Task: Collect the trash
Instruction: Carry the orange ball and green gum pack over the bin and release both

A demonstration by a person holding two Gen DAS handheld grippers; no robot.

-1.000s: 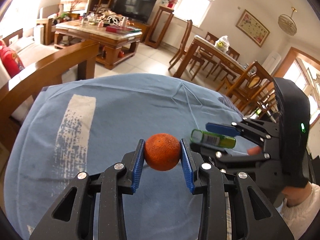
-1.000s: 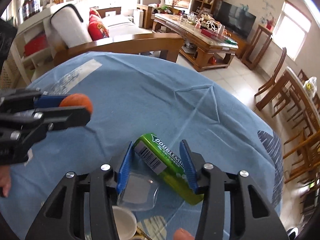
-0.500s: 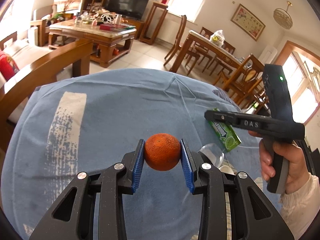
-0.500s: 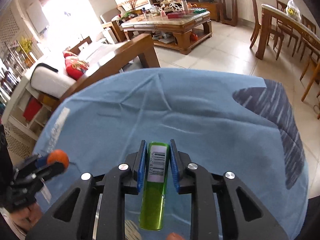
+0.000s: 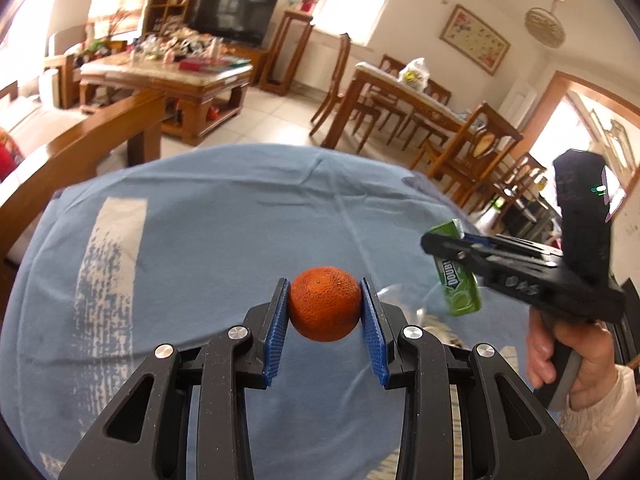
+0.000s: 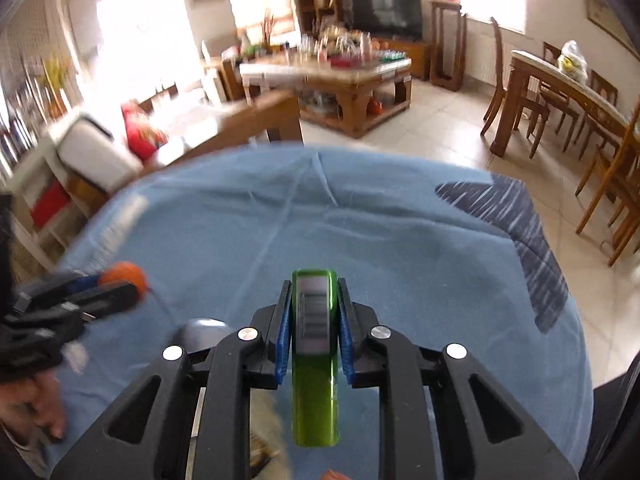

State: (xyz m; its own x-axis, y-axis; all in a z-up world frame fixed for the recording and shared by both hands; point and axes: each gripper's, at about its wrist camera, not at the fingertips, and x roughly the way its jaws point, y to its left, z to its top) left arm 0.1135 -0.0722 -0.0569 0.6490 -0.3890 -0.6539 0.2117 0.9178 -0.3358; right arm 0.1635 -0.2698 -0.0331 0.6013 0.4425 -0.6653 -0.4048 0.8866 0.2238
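My left gripper (image 5: pixel 325 304) is shut on an orange (image 5: pixel 324 303) and holds it above the blue tablecloth (image 5: pixel 208 224). My right gripper (image 6: pixel 313 312) is shut on a green Doublemint gum pack (image 6: pixel 314 344), lifted above the cloth. In the left wrist view the right gripper (image 5: pixel 440 246) is at the right, with the gum pack (image 5: pixel 456 276) hanging tilted from its jaws. In the right wrist view the left gripper (image 6: pixel 120 280) with the orange (image 6: pixel 124 274) is at the left.
A clear plastic piece (image 5: pixel 400 300) lies on the cloth between the grippers; it also shows in the right wrist view (image 6: pixel 202 334). A wooden bench back (image 5: pixel 80 144) borders the table's far left. Dining chairs (image 5: pixel 472 148) stand beyond the far right edge.
The right gripper has shut on the gum pack and lifted it off the cloth, turning it upright in the jaws. The left gripper has kept hold of the orange, nearly still.
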